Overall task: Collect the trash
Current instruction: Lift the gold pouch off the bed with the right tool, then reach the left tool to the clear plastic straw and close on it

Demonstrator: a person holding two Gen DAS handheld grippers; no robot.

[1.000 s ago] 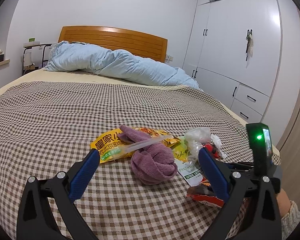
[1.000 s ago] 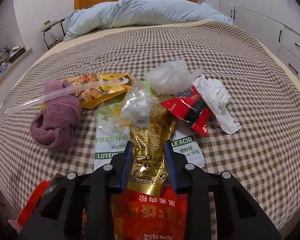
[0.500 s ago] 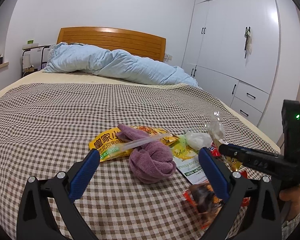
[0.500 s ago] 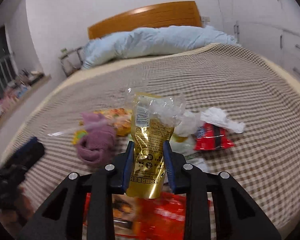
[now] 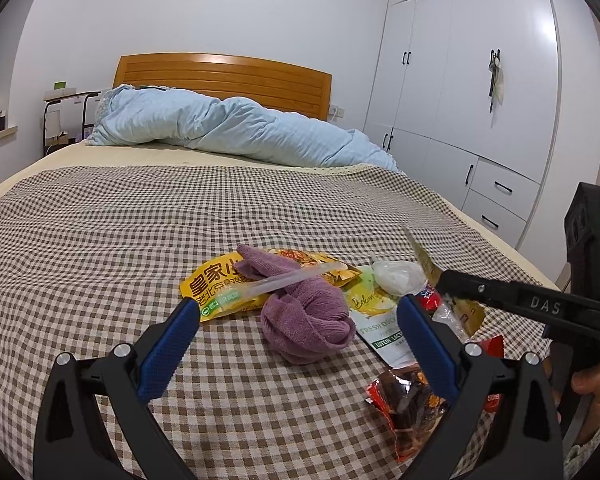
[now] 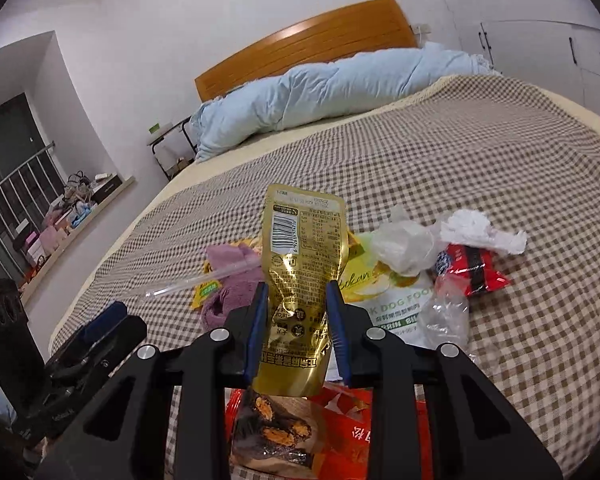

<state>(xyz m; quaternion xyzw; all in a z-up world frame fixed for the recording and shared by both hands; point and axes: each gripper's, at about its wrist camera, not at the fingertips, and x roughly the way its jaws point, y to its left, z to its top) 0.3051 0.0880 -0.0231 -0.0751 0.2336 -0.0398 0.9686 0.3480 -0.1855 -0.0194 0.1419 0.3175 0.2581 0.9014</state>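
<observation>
Right gripper point(image 6: 296, 322) pinching gold pouch point(image 6: 300, 280) by its lower half, lifted clear above checked blanket point(image 6: 460, 152). Light, crinkly, slick foil, likely empty; best gripped across flat middle, as now, not at limp top edge. Just beyond pouch: purple sock point(image 6: 232, 284), clear plastic wad point(image 6: 404, 246), red wrapper point(image 6: 474, 270), white tissue point(image 6: 480, 230). Left of pouch, left gripper point(image 5: 298, 332) spread wide, empty, low over blanket before sock.
</observation>
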